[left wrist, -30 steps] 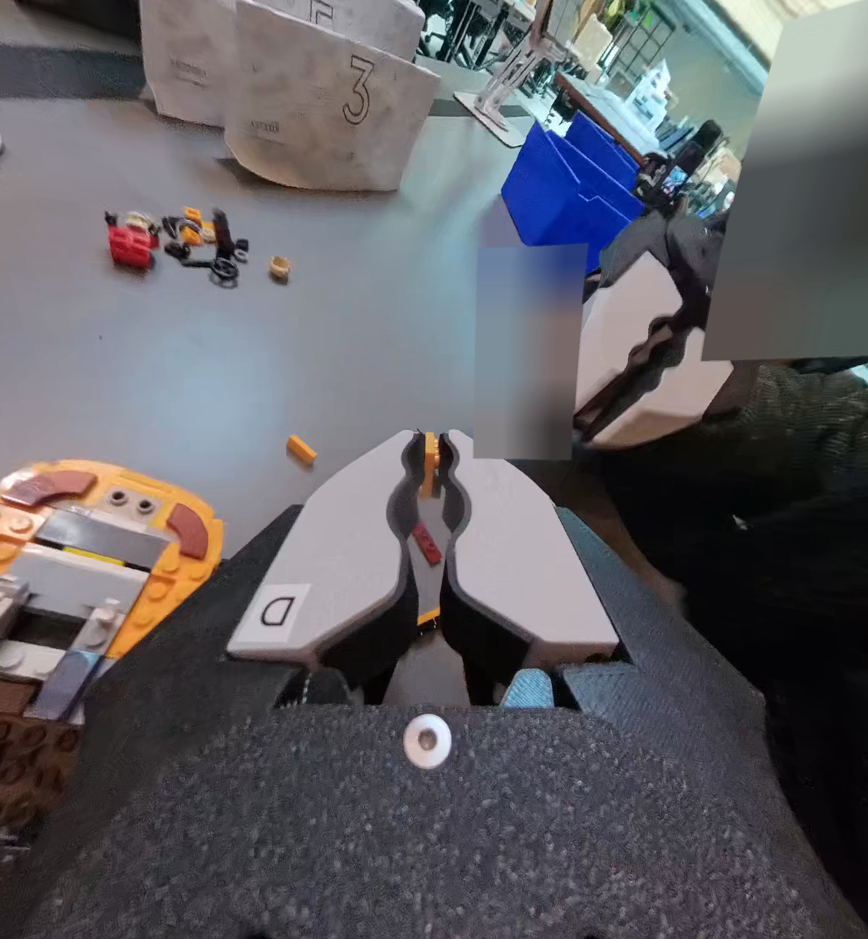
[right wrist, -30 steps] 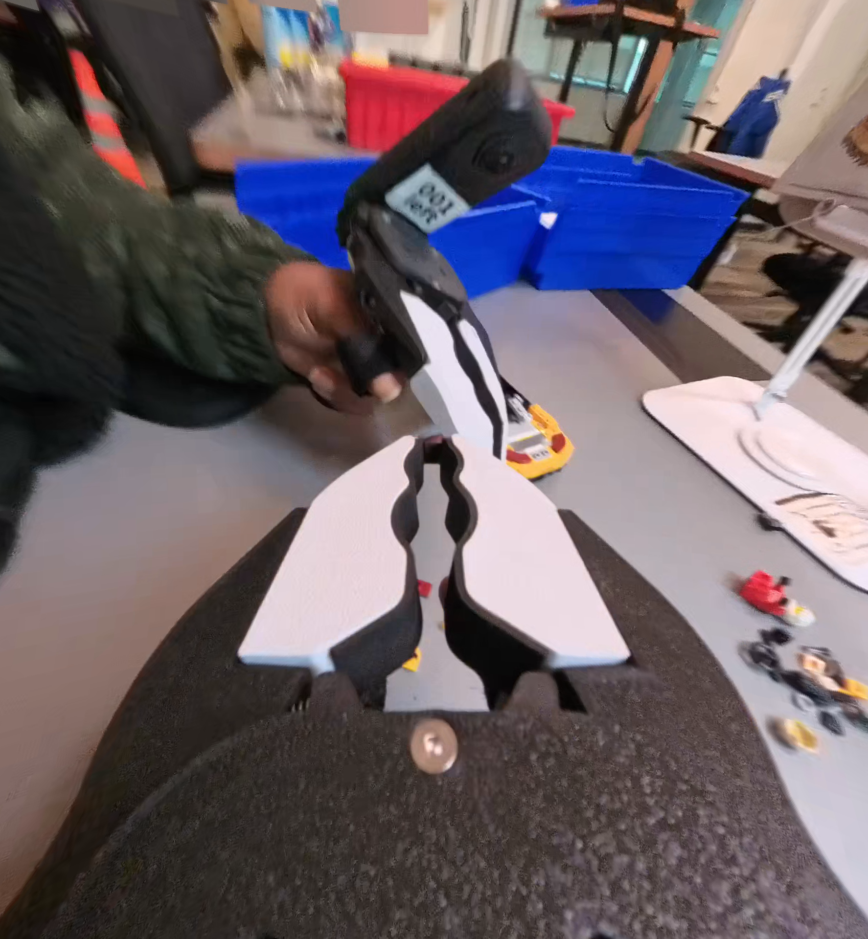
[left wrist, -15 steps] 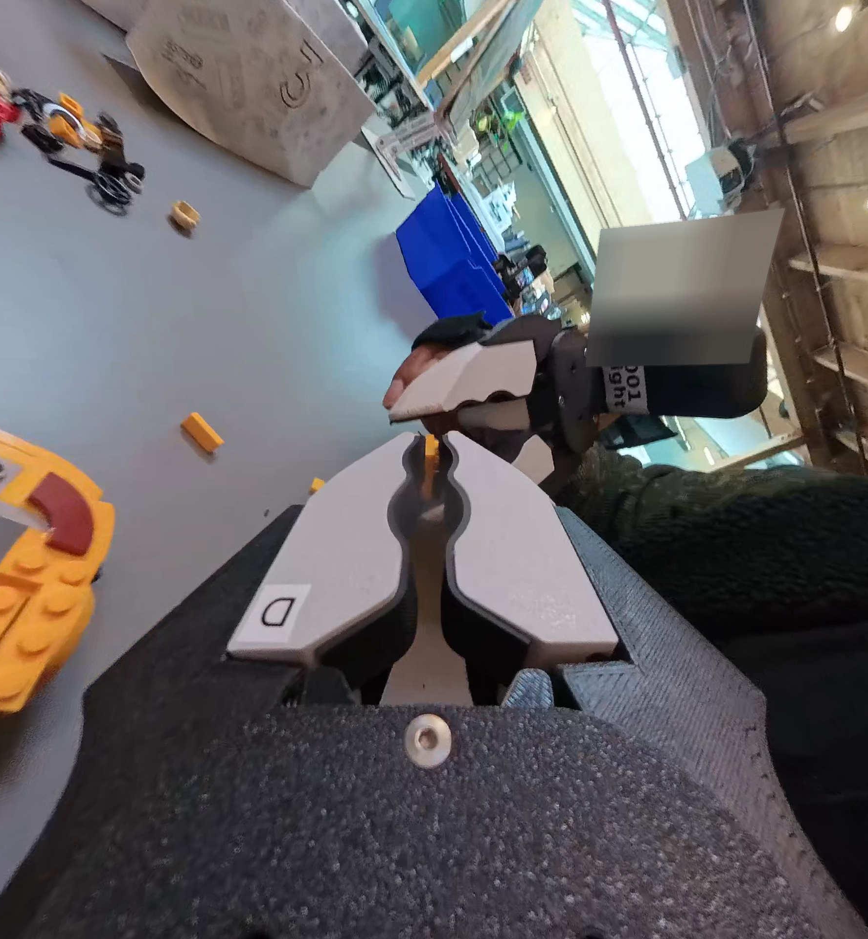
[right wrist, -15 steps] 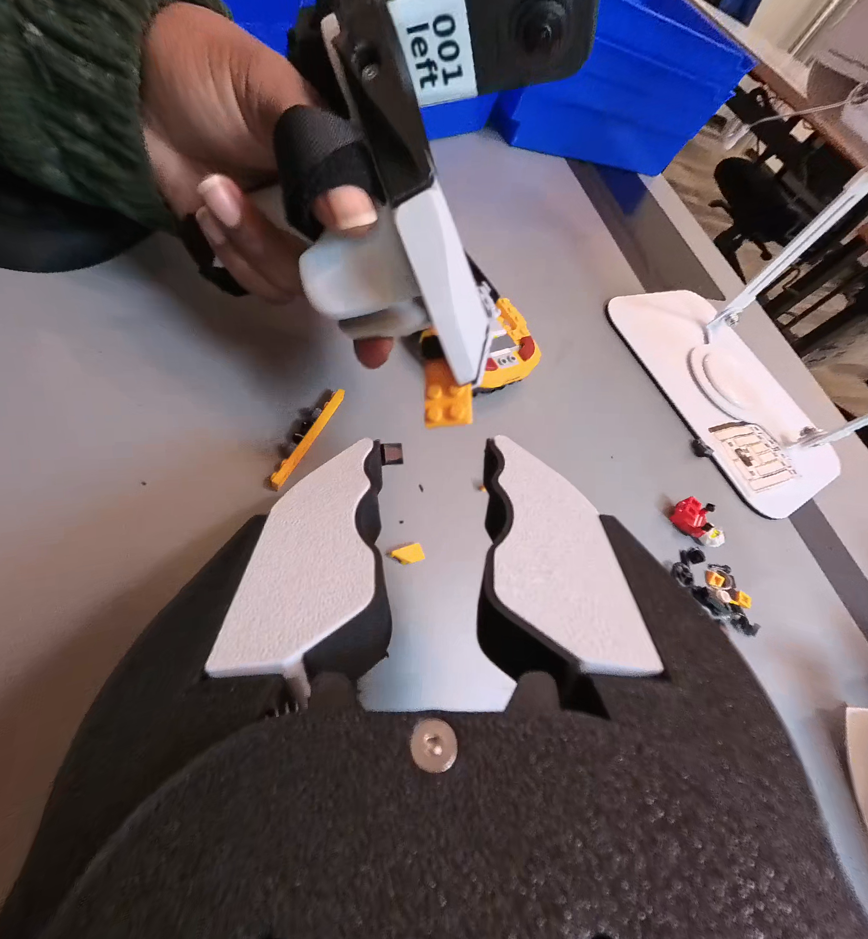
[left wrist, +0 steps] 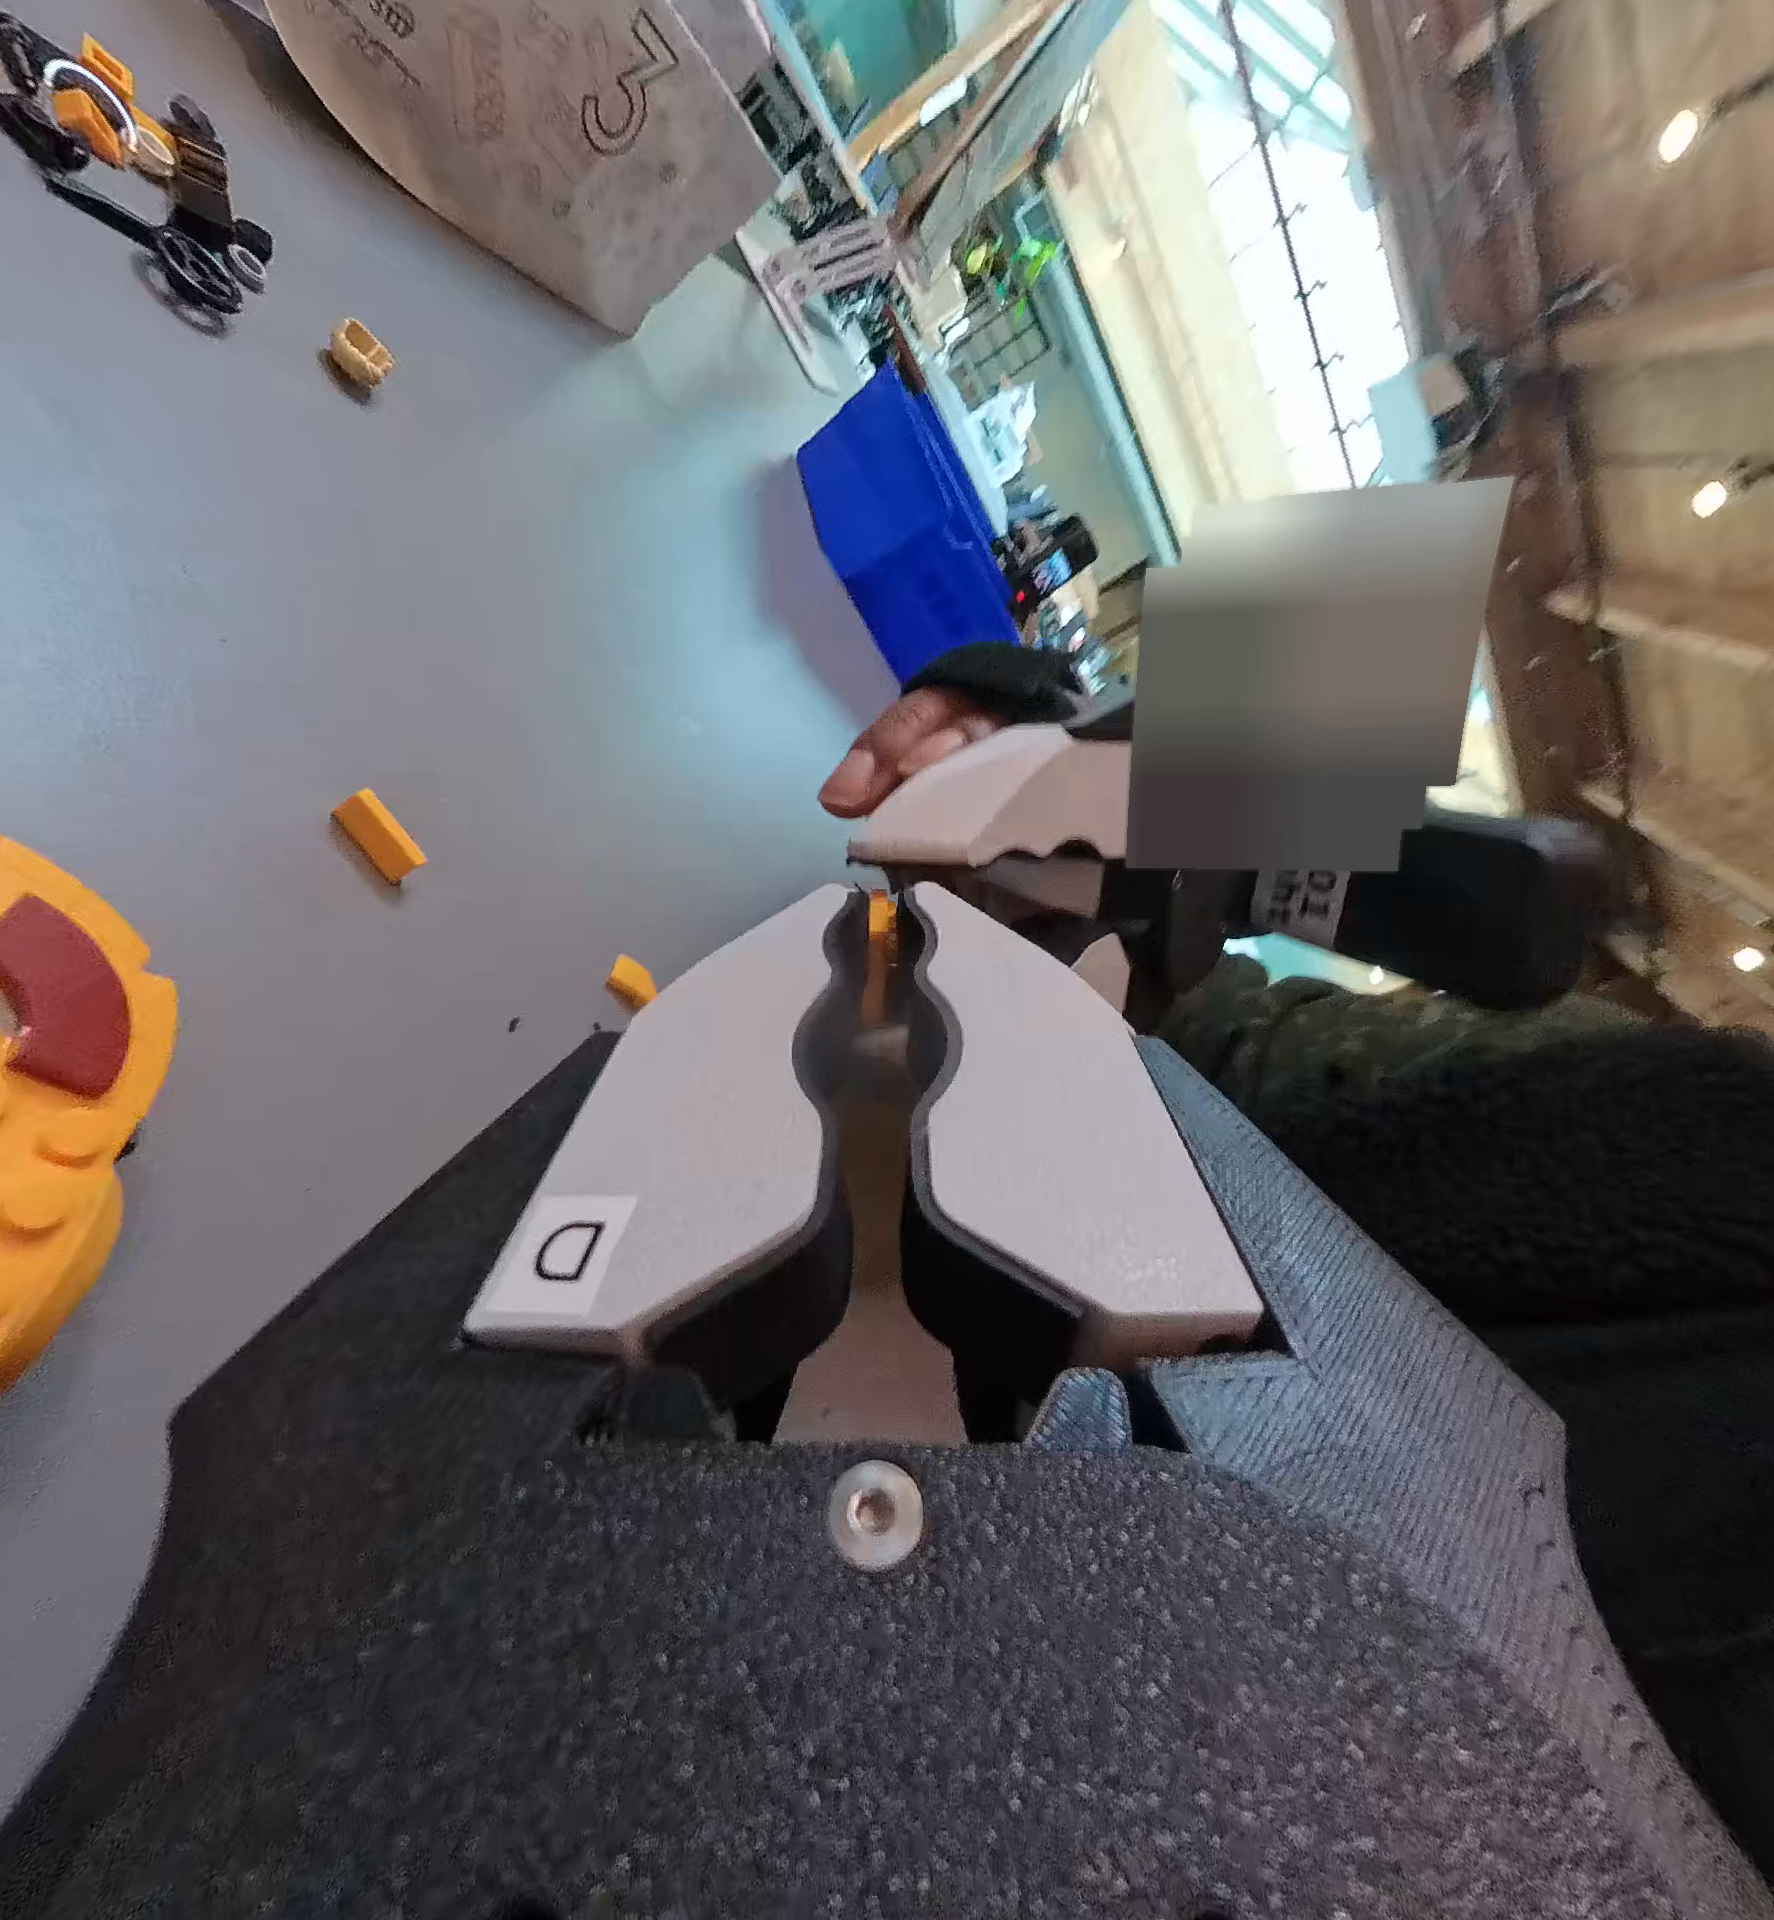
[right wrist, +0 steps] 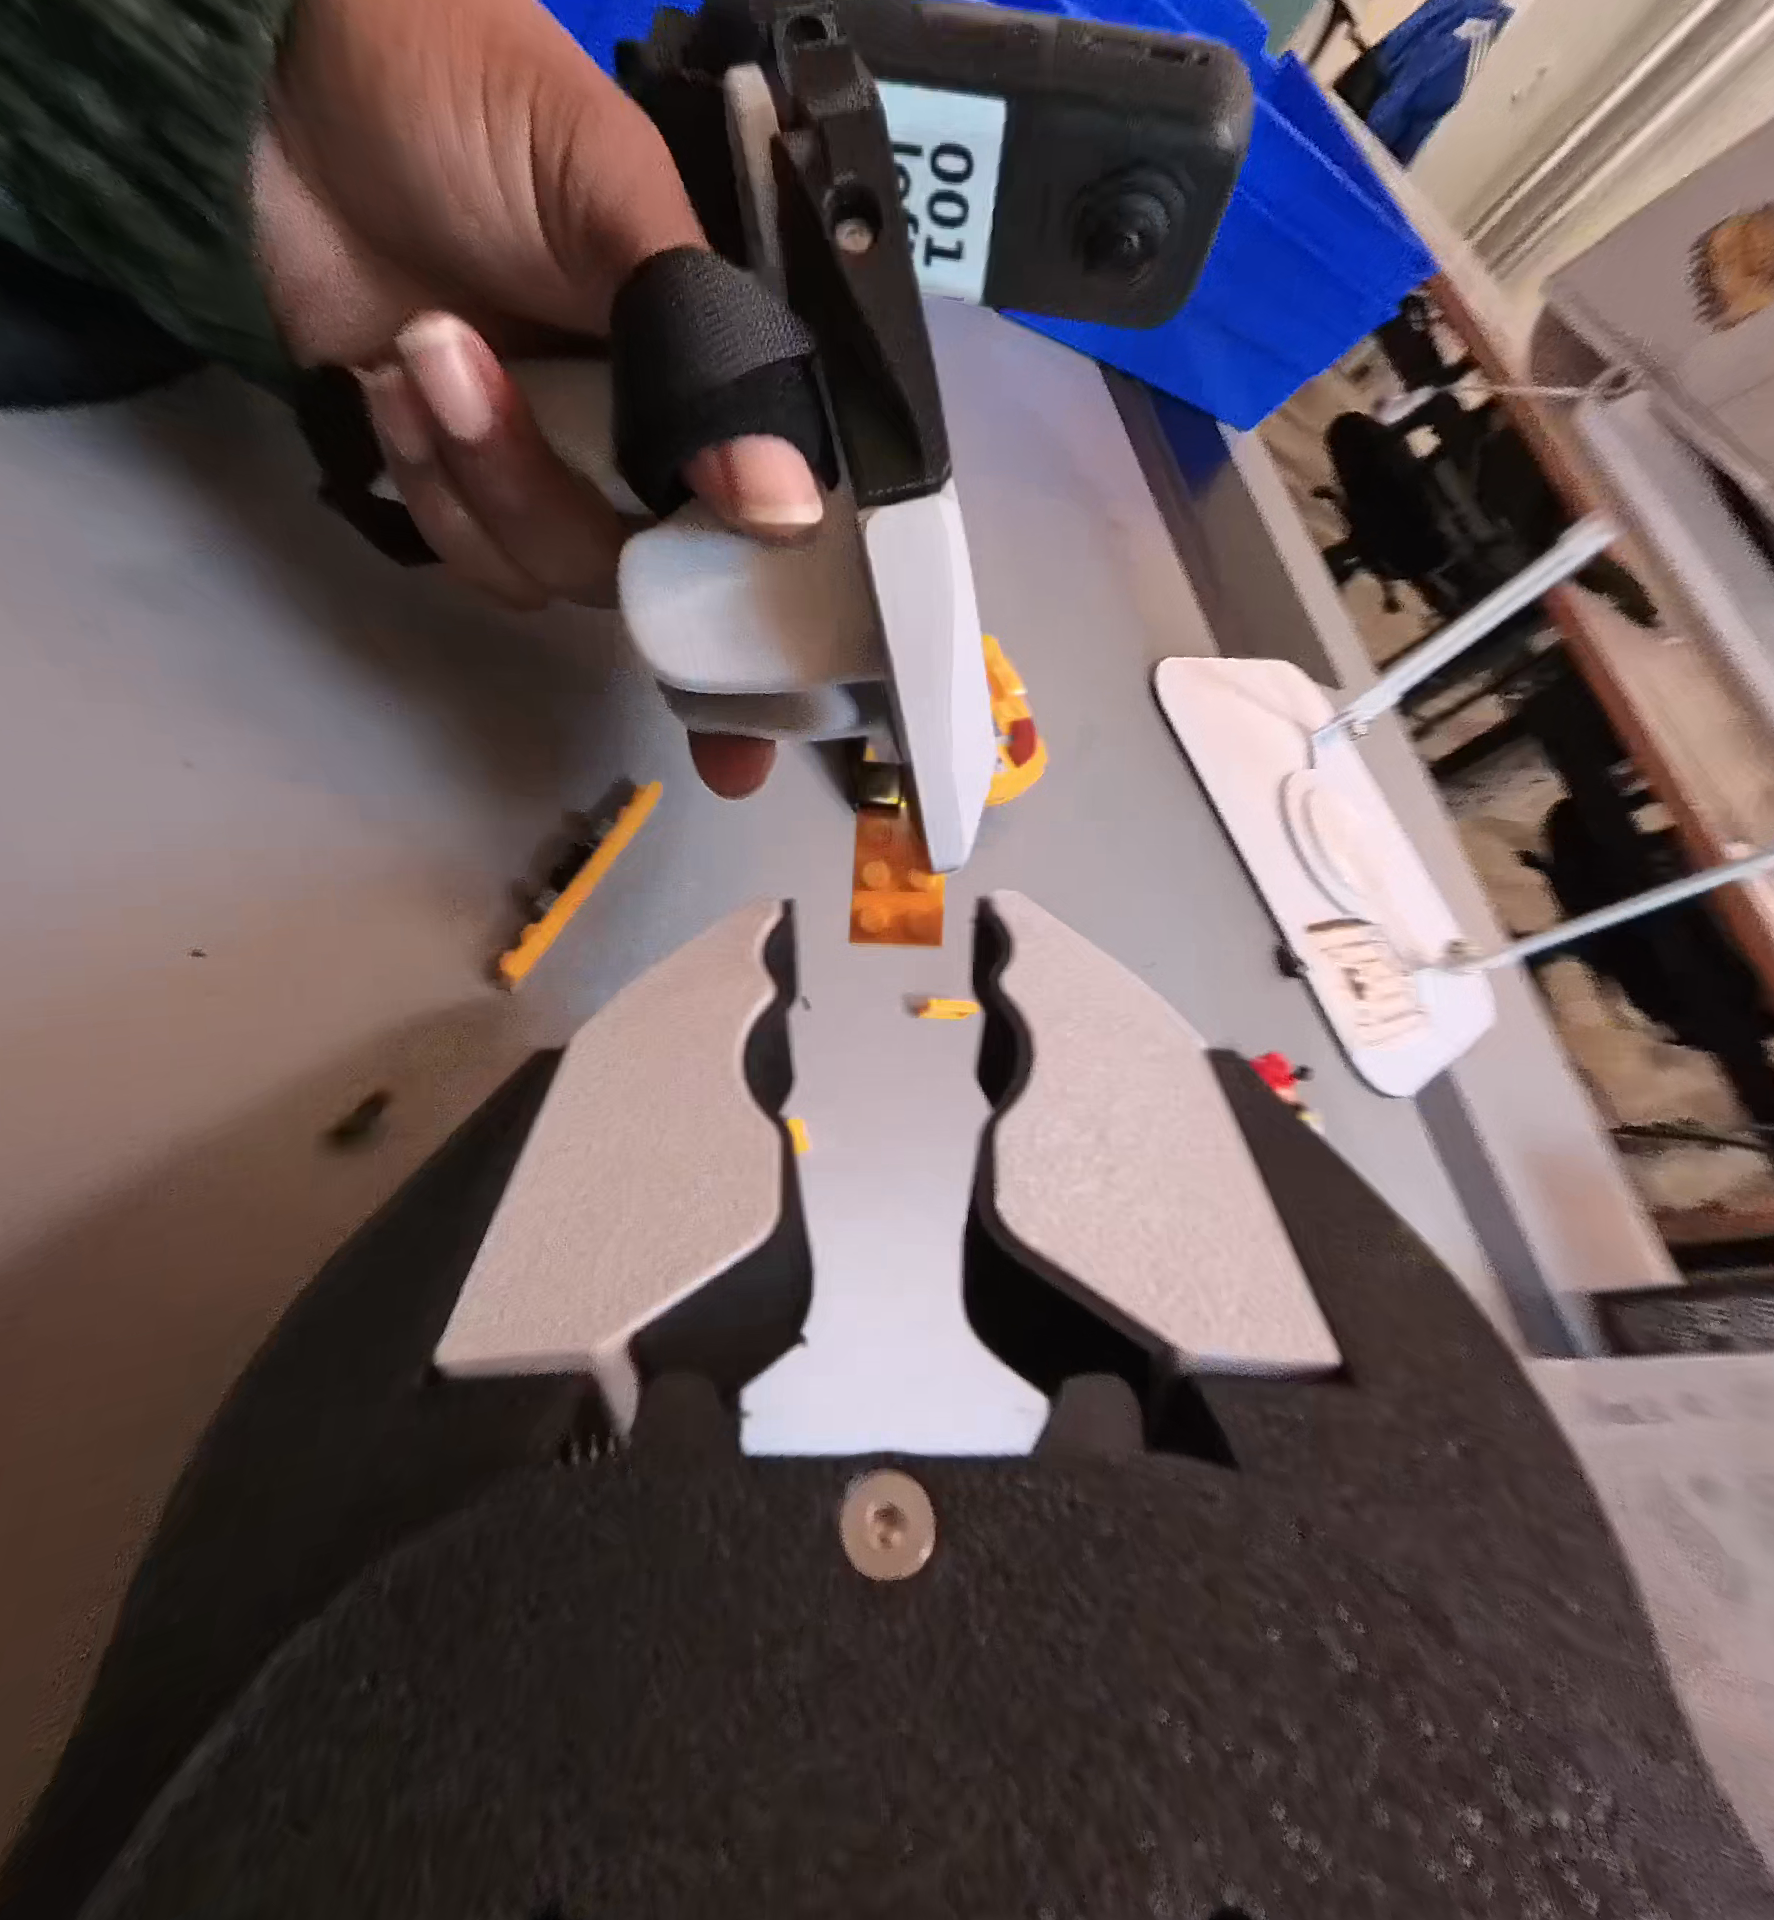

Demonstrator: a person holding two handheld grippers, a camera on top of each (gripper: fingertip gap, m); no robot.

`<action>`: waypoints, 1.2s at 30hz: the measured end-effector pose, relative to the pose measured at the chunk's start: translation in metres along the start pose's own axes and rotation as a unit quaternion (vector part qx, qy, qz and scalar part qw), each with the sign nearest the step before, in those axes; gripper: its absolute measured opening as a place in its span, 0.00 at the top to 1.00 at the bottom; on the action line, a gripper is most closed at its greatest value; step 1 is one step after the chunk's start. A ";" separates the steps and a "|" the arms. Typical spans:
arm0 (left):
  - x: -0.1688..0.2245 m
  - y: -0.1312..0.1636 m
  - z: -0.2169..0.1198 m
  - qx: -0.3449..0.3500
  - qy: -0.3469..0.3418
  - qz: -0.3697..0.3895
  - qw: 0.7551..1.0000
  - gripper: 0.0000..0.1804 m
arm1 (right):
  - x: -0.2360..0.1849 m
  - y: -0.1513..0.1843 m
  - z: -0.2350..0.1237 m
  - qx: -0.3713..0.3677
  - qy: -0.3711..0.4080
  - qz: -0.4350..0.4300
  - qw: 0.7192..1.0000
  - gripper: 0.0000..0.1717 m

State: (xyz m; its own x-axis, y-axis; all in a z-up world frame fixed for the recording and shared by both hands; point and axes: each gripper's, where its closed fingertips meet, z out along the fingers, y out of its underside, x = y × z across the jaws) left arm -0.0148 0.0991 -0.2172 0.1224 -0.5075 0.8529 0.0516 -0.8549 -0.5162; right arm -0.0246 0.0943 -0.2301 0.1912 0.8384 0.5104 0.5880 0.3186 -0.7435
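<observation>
My left gripper is shut on a thin orange studded plate, seen edge-on between its pads. In the right wrist view a hand holds this gripper above the grey table; its fingers point down and the orange plate sticks out below them. My right gripper is open and empty, with the plate's free end just ahead of its tips, not touched by either pad. In the left wrist view, the right gripper's fingers sit just beyond my left tips.
An orange brick car lies at the left, behind the left gripper in the right wrist view. Loose orange tiles, an orange strip with black parts, a parts pile, blue bins and a white stand base lie around. Both grippers' tips are close together, under 4 cm apart.
My right gripper has opened from shut and moved up to the plate's free end. My left gripper has tilted over and risen, still shut on the orange plate.
</observation>
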 end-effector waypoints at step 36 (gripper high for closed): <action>0.031 -0.044 -0.008 0.240 0.049 0.040 0.969 0.98 | 0.031 -0.039 -0.003 0.075 0.055 0.244 0.965 0.82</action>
State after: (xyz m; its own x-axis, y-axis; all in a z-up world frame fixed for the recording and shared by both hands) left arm -0.0210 0.1201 -0.1680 0.0521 -0.5973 0.8003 0.5033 -0.6765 -0.5376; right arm -0.0392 0.1063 -0.1836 0.5041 0.8554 0.1194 0.2871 -0.0356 -0.9572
